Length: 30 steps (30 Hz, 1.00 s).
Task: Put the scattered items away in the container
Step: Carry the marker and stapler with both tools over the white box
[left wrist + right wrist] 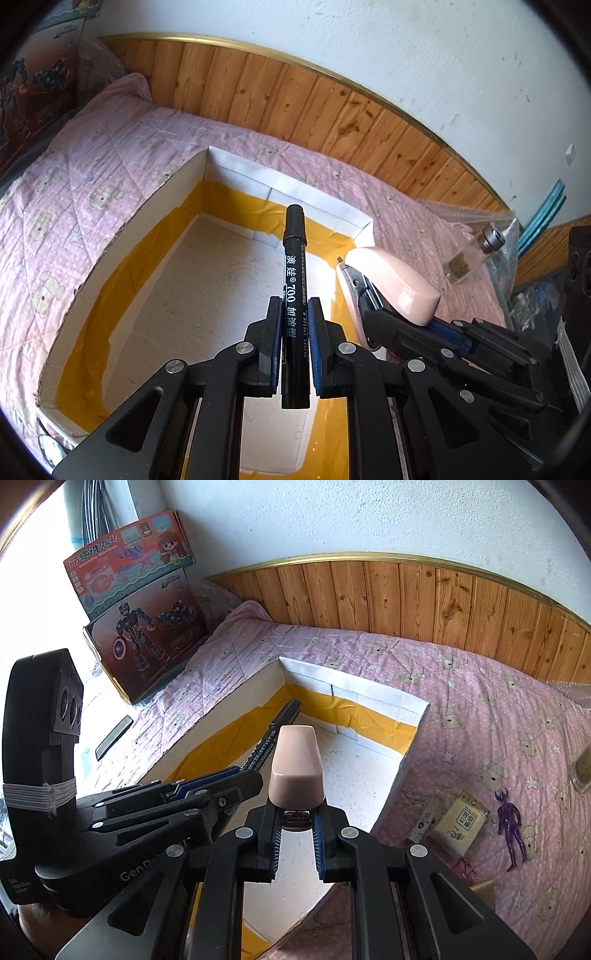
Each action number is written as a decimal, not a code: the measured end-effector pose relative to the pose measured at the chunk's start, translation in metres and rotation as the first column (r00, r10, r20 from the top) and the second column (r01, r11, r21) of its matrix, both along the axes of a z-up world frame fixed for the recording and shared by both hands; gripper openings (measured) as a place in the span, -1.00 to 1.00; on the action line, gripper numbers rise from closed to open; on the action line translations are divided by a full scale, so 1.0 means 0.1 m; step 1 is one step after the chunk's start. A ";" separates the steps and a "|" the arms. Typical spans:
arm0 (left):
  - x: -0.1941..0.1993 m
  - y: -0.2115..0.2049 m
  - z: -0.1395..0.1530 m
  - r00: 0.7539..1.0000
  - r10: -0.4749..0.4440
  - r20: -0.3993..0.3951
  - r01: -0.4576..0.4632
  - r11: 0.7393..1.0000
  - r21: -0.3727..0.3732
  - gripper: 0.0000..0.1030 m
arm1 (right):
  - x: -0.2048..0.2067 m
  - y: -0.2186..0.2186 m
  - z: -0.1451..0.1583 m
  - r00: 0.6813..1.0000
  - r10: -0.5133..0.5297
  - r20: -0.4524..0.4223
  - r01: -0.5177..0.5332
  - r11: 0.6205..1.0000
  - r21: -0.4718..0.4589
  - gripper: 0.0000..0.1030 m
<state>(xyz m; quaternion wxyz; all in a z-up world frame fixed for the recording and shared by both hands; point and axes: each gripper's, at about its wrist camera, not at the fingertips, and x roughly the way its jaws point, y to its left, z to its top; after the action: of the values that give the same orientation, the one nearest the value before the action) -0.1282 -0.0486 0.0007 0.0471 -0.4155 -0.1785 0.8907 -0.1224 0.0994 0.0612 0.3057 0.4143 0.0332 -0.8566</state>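
On the pink bed (461, 686) an open, empty box (369, 686) leaves room inside its white walls, above which the left claw (294, 314) is clamped on a black marker (294, 280) and the right claw (295, 812) on a pink stapler (295, 768).

My right gripper (295, 814) clamps a pink stapler (295, 764) by its rear end, nose pointing away from my jaws, over the open white box (354, 690) with yellow tape inside. Left of my jaws, my left gripper (236, 775) pinches a black marker (275, 727), tip also over the box. Right of my jaws, outside the box wall on the pink bedspread (480, 686): a tissue pack (461, 819), a small carton (423, 819) touching it, a purple figure (511, 827). Far left: toy boxes (136, 602) leaning.
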 end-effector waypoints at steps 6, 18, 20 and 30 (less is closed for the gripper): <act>-0.24 -0.03 -0.04 1.000 0.000 0.029 0.000 1.000 -0.008 -0.74 | -0.19 -0.08 -0.03 1.000 0.006 0.018 -0.006 0.999 0.034 -0.70; -0.48 -0.21 -0.27 0.992 0.031 0.120 -0.041 0.996 0.075 -0.74 | -0.49 -0.28 -0.15 0.998 0.033 0.053 -0.039 0.992 0.124 -0.70; -0.49 -0.23 -0.29 0.991 0.036 0.128 -0.047 0.995 0.087 -0.74 | -0.52 -0.32 -0.17 0.998 0.039 0.058 -0.047 0.989 0.139 -0.70; -0.54 -0.42 -0.44 0.976 0.082 0.204 -0.120 0.975 0.184 -0.74 | -0.73 -0.46 -0.26 0.994 0.059 0.092 -0.077 0.974 0.212 -0.70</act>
<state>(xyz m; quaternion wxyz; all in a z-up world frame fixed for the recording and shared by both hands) -0.1824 -0.0907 -0.0428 0.0244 -0.4843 -0.2899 0.8251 -0.1949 0.0536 0.0354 0.2893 0.4798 0.1267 -0.8186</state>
